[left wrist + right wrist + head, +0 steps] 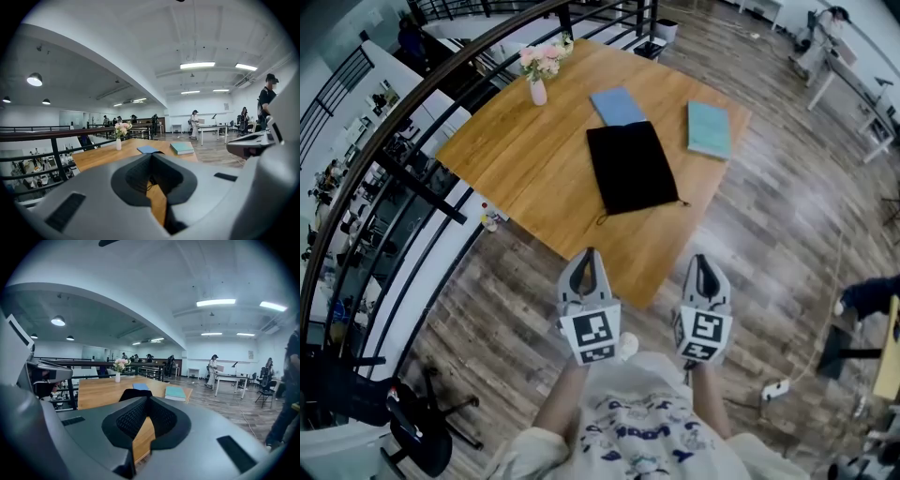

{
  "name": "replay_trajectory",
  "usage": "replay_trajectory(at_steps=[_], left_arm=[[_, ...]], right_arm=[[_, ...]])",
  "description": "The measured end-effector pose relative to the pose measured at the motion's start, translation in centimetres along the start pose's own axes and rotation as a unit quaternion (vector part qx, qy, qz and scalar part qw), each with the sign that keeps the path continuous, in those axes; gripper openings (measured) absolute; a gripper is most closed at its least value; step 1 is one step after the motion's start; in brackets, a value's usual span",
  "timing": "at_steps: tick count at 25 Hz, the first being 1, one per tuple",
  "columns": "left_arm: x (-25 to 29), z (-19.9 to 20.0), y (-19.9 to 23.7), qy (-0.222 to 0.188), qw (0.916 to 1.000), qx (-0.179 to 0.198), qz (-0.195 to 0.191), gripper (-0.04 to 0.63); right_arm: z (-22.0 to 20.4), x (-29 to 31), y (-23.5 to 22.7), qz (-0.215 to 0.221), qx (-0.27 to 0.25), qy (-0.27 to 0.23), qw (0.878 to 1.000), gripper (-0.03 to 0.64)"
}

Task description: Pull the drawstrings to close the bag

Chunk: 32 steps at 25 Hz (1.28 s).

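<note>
Black railing (pixel 412 159) runs along the left side, beyond the bench's edge. Wooden bench (pixel 516 169) sits at an angle, one corner toward the person. On its far left corner is a small vase (pixel 539 89) with pale pink flowers, upright. Right of that, a blue notebook (pixel 617 105) lies flat, its near edge touching or just under the far edge of the black bag (pixel 630 169). The bag lies flat near the middle of the bench with its mouth toward the person; a thin drawstring (pixel 602 218) trails out at the near left corner and another shows at the near right corner. Teal book (pixel 709 128) lies flat near the right edge, apart from the bag. Both grippers are held low in front of the person's torso, over the wood floor (pixel 769 234) off the bench's near corner and well apart from the bag. Left gripper (pixel 589 253) points at the bench; its fingers (pixel 136 176) are brought together with nothing in them. Right gripper (pixel 702 259) sits beside it, level with it, fingers (pixel 129 420) likewise closed and empty. White power strip (pixel 775 388) lies on the floor at lower right.
</note>
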<state>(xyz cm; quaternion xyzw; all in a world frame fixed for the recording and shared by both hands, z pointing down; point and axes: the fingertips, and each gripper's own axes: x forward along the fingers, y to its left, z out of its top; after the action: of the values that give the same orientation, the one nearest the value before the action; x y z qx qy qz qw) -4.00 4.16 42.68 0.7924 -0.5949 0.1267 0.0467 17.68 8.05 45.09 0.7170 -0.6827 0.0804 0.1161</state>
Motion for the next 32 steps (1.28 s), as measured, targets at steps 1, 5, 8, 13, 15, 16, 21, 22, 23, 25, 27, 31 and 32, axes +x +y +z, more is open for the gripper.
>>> replay_trajectory(at_steps=[1,5,8,13,15,16,21,22,23,25,27,31,32], left_arm=[[0.2,-0.3,0.1,0.004,1.0,0.001,0.001,0.0],[1.7,-1.2,0.3,0.021,0.9998,0.007,0.001,0.0],[3.3,-1.9,0.6,0.035,0.9994,0.006,-0.004,0.0],[6.7,-3.2,1.1,0.068,0.9975,0.017,-0.01,0.0],[8.0,-4.3,1.0,0.09,0.9955,0.023,-0.019,0.0],[8.7,-4.9,0.9,0.101,0.9943,0.026,-0.024,0.0],[11.4,-7.9,-0.1,0.143,0.9873,0.036,-0.059,0.002],[11.9,-8.5,-0.3,0.151,0.9858,0.034,-0.066,0.002],[12.3,-9.1,-0.4,0.157,0.9845,0.033,-0.071,0.002],[13.0,-9.8,-0.5,0.168,0.982,0.035,-0.079,0.003],[13.6,-10.6,-0.6,0.18,0.979,0.036,-0.088,0.014],[14.1,-12.2,-1.0,0.206,0.972,0.033,-0.108,0.054],[14.2,-12.6,-1.1,0.212,0.9702,0.032,-0.113,0.06]], right_arm=[[-0.2,0.3,0.0,0.001,-0.001,0.003,1.0,0.002],[-1.0,2.1,-0.3,0.001,-0.002,0.016,1.0,0.002],[-1.2,3.6,-0.3,-0.001,-0.005,0.034,0.999,0.002],[-1.5,7.0,-0.6,-0.009,-0.012,0.052,0.999,0.002],[-1.7,8.2,-0.6,-0.012,-0.015,0.063,0.998,0.002],[-1.9,8.9,-0.6,-0.014,-0.017,0.069,0.997,0.002],[-2.7,11.6,-0.9,-0.025,-0.026,0.088,0.996,0.002],[-3.0,12.0,-0.9,-0.026,-0.024,0.095,0.995,0.003],[-3.4,12.4,-1.0,-0.028,-0.023,0.102,0.994,0.003],[-4.2,13.1,-1.3,-0.032,-0.022,0.116,0.993,0.003],[-5.1,13.8,-1.6,-0.035,-0.019,0.13,0.991,0.003],[-6.6,14.9,-2.2,-0.042,-0.022,0.153,0.987,0.011],[-6.9,15.0,-2.3,-0.04,-0.022,0.159,0.986,0.029]])
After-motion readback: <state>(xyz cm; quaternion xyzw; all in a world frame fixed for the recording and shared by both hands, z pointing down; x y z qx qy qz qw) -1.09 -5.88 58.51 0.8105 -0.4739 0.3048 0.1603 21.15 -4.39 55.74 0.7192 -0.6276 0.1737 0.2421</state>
